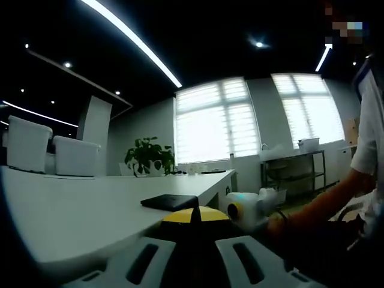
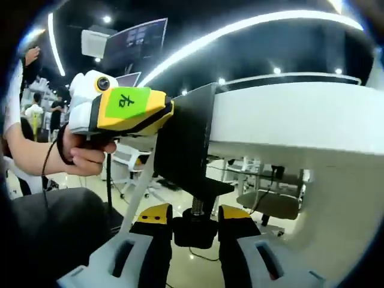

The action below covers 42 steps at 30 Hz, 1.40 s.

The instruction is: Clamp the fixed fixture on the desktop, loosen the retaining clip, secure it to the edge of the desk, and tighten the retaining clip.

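Observation:
The black clamp fixture point(image 2: 187, 141) sits on the edge of the white desk point(image 2: 288, 120). Its flat top plate point(image 1: 170, 201) lies on the desktop point(image 1: 72, 210). My left gripper point(image 1: 195, 217), yellow-tipped, is shut on the fixture's upper part. It also comes into the right gripper view, where a hand point(image 2: 90, 157) holds the left gripper point(image 2: 170, 114) against the black upright. Below the desk, my right gripper point(image 2: 195, 217) is shut on the black screw knob point(image 2: 195, 231) of the retaining clip, one yellow pad on each side. In the left gripper view, the right gripper point(image 1: 249, 210) shows white beside the desk edge.
A potted plant point(image 1: 150, 157) stands at the desk's far end, and white chairs point(image 1: 75, 156) line its left side. A metal rack point(image 1: 294, 162) stands under the windows. The person's forearm point(image 1: 318, 210) crosses at the right. A chair point(image 2: 264, 204) sits under the desk; people point(image 2: 36, 108) stand far left.

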Available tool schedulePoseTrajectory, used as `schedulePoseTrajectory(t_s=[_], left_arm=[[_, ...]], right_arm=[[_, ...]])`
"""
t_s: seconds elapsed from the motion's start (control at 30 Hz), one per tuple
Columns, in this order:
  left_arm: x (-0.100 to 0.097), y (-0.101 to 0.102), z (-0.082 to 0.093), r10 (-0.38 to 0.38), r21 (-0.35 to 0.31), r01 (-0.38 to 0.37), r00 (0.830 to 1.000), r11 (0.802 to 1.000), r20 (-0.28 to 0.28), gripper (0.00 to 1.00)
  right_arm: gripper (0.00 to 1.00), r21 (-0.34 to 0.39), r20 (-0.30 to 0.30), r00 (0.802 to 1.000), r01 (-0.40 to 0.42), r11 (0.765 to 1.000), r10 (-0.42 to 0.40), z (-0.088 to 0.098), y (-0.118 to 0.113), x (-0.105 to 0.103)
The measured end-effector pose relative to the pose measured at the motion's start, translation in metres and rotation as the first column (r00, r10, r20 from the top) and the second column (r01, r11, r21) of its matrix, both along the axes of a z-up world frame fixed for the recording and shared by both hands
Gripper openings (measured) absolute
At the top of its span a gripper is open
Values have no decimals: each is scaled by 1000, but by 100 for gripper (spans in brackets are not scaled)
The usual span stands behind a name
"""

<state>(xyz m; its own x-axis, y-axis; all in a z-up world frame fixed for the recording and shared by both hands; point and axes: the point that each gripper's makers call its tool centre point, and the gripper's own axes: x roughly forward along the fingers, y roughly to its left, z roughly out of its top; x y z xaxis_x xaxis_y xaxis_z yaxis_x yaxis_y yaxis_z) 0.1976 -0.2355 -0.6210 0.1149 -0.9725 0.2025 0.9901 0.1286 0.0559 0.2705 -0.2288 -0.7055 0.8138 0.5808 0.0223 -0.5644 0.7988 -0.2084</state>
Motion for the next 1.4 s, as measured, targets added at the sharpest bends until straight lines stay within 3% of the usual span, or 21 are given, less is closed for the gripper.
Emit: schedulePoseTrajectory(t_s=[0.2,0.23,0.37,0.47,0.53,0.6,0.63,0.7,0.73,0.83,0.9,0.97,1.4], left_arm=[[0,0,0,-1,1,1,1000,1000,-1,3],[0,0,0,-1,1,1,1000,1000,-1,3],[1,-1,-1,3,6,-3,1000,1000,7,3],[1,-1,-1,2,6,-2,1000,1000,3,3],[1,-1,-1,2,4,-2,1000,1000,2,3],[1,-1,-1,6,2,-6,1000,1000,-2,3],[1,-1,-1,7,2,-7,1000,1000,-3,3],[1,0,0,7,-3,-7,1000,1000,-7,3],[0,0,0,6,-6,-6,1000,1000,-11,3],[1,0,0,0,-16,0,1000,1000,-25,3],[1,0,0,-3,-19,3,1000,1000,-31,3],[1,0,0,-2,-20,1,1000,1000,-30,3],[0,1,0,0,-19,0,1000,1000,-25,3]], right_arm=[[29,-50,-6,1000,-13,999,13,-3,3,-3],[30,-48,21,999,28,998,-27,-2,0,-2],[40,20,-6,978,211,977,-210,-18,-17,-5],[43,73,-5,941,338,938,-339,-34,-17,-27],[43,41,21,876,481,876,-482,-43,-20,-46],[42,59,-24,809,588,806,-588,-51,-17,-63],[43,75,-12,793,609,790,-610,-48,-16,-67],[43,105,4,733,676,729,-680,-38,-18,-76],[43,108,10,727,682,723,-687,-34,-18,-77],[42,86,129,701,696,713,-701,-9,-15,-75],[42,101,119,680,716,690,-723,-5,-17,-75],[41,153,88,688,705,692,-720,-4,-15,-69],[39,128,55,645,753,646,-762,-8,-32,-25]])
